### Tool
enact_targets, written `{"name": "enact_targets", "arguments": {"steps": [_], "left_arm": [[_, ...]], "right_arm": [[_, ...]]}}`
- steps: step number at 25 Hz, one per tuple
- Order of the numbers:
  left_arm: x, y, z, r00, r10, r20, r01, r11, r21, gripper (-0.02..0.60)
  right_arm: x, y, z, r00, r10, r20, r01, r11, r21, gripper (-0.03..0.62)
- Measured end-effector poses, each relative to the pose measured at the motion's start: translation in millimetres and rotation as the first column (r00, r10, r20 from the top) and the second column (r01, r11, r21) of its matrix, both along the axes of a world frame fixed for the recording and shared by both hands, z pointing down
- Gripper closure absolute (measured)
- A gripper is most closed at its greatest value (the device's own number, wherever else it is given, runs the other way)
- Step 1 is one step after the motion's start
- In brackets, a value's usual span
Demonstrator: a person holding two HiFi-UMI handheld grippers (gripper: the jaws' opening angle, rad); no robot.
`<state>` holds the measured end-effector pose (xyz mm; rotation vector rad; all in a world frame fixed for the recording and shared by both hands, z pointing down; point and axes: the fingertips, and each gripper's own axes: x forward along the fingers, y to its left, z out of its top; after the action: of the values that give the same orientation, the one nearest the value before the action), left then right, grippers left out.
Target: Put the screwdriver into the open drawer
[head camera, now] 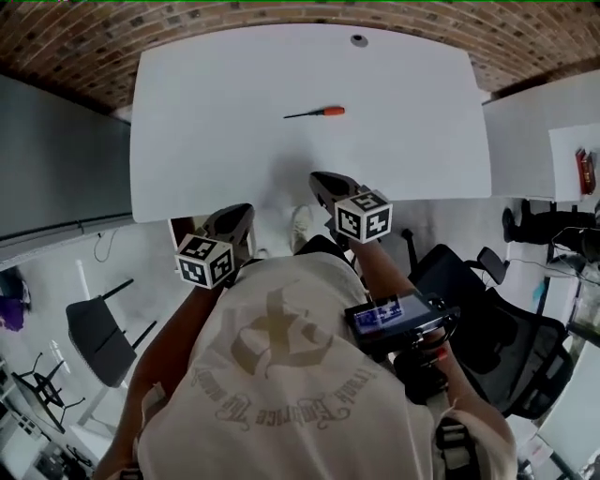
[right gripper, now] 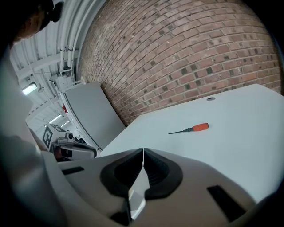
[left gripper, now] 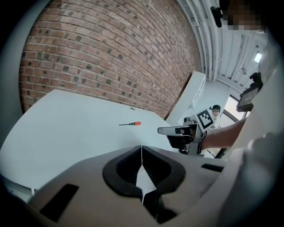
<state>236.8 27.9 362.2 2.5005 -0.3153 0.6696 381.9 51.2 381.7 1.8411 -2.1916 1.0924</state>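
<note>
The left tongs [head camera: 236,217] are seen pressed together with nothing between them, at the near edge of the white surface [head camera: 216,103]. Further in, the screwdriver [head camera: 317,112] is laid flat and alone, its thin dark shaft [head camera: 298,115] pointed left and its orange handle [head camera: 334,111] right. It is judged light and stiff, and apt to roll or slide on the smooth top. The handle is judged the better place to be gripped, being thicker and less slippery than the shaft, and it is turned toward the right tongs' side. The right tongs [head camera: 323,180] are likewise closed and empty, held just over the near part of the surface and well short of the screwdriver.

Nothing is set between the tongs and the screwdriver. A grey panel [head camera: 56,159] is stood to the left of the surface, and a dark chair [head camera: 98,337] below it. A small round grommet [head camera: 359,39] is let into the far edge before a brick wall [head camera: 281,14]. To the right a second white top [head camera: 525,141] is placed, with a red thing [head camera: 584,169] on it. No open drawer is shown in any view, so its place cannot be told.
</note>
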Motion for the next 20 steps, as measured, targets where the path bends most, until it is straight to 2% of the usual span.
{"name": "enact_targets", "arguments": {"steps": [7, 20], "left_arm": [[25, 8, 9, 0.997, -0.068, 0.035, 0.069, 0.998, -0.011, 0.557], [46, -9, 10, 0.982, -0.177, 0.067, 0.178, 0.984, -0.008, 0.557]], "right_arm": [[27, -4, 12, 0.997, -0.074, 0.005, 0.074, 0.997, -0.019, 0.571], [52, -54, 26, 0.970, -0.240, -0.039, 0.238, 0.971, -0.036, 0.571]]}}
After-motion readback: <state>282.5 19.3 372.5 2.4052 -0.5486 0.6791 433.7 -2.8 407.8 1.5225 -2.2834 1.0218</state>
